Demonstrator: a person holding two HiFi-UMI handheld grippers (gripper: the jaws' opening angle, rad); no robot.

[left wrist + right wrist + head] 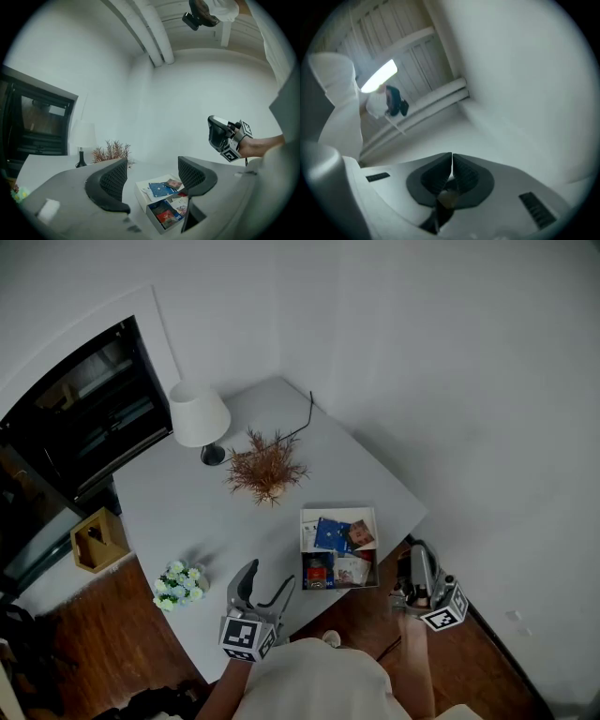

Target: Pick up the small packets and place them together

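Left tool (265, 585): spread, empty, facing the divided box (339, 511) of small packets (333, 533).
Right tool (451, 171): pressed together, empty, held up beside the bench (187, 512).
Best move: pinch one packet's edge cleanly.

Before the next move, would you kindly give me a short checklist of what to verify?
1. Left gripper jaws apart, nothing between them: ok.
2. Right gripper open for picking: not ok; jaws shut, aimed at the ceiling.
3. Box upright on the table: ok.
4. Packets lying inside the box: ok.
5. Way from left gripper to box free, flowers off to the side: ok, it seems.
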